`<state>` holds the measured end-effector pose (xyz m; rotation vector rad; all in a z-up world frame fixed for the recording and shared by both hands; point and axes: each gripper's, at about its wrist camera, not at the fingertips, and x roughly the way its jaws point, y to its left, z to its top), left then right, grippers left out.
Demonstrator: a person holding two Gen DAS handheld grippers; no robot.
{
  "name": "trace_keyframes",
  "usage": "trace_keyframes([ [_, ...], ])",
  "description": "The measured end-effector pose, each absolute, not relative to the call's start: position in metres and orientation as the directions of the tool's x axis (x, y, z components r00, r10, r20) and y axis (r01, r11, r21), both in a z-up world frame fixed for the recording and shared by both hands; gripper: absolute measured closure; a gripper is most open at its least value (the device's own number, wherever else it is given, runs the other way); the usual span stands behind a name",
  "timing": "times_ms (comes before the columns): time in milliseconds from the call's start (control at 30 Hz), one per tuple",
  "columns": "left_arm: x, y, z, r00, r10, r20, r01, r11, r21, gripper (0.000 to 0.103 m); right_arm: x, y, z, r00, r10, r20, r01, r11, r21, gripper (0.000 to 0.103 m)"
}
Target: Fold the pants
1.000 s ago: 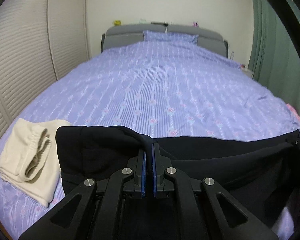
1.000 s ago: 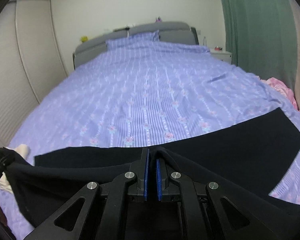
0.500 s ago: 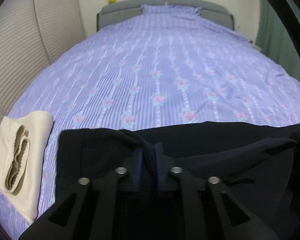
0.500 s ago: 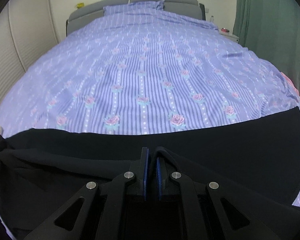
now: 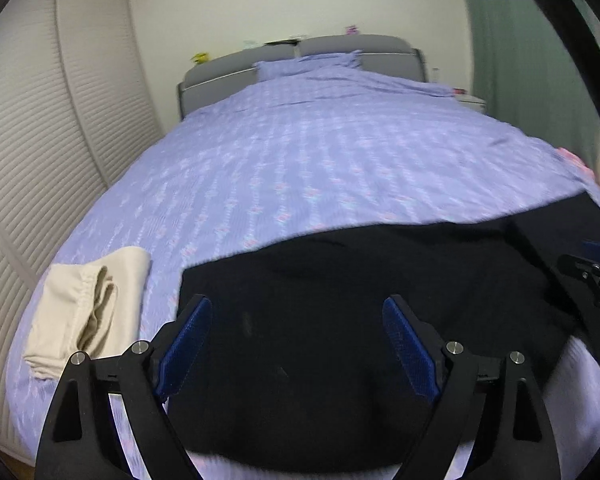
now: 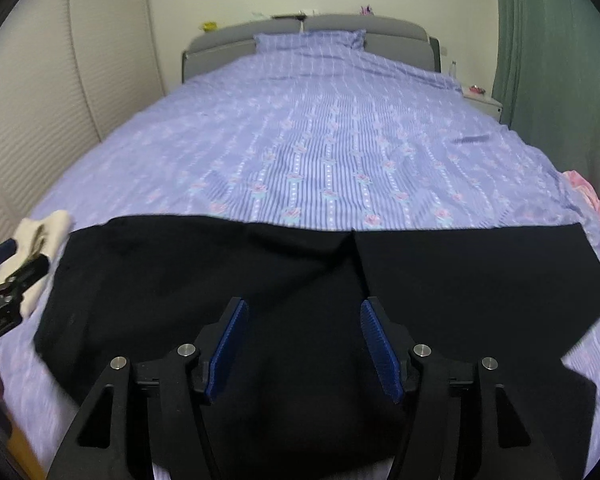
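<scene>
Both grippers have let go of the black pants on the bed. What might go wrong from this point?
1. The black pants lie across the near edge of the purple striped bed cover; the overhanging cloth may slide off.
2. The folded cream garment lies close beside the pants, so the left gripper may snag it.
3. The seam where the layers meet looks uneven, so the next fold may come out crooked.

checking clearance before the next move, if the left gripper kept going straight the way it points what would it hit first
Most likely the black pants, spread on the bed right ahead of the left gripper. Its jaws have just been opening, gripping nothing. Depth is hard to judge.
</scene>
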<state>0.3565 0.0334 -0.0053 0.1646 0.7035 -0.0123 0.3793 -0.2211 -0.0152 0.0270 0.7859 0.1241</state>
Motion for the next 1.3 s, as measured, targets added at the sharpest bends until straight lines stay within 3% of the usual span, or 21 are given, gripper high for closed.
trace_keyframes([
  [300, 0.245, -0.052, 0.001, 0.767, -0.085, -0.636, 0.246, 0.954, 0.17, 0.014, 0.261, -0.288, -0.01, 0.706, 0.038, -0.707, -0.043, 0.999, 0.011, 0.043],
  [600, 0.2, -0.13, -0.021, 0.724, -0.188, -0.664, 0.369, 0.918, 0.142, 0.011, 0.187, -0.35, -0.057, 0.631, -0.044, -0.774, 0.013, 0.999, -0.046, 0.043],
  [1033, 0.19, -0.184, -0.048, 0.676, -0.204, -0.708, 0.434, 0.887, 0.159, 0.011, 0.164, -0.383, -0.119, 0.549, -0.041, -0.835, 0.056, 0.998, -0.013, 0.043],
  [1300, 0.194, -0.19, -0.063, 0.65, -0.197, -0.734, 0.441, 0.884, 0.153, 0.011, 0.174, -0.385, -0.145, 0.52, -0.129, -0.844, 0.076, 0.992, -0.105, 0.043],
])
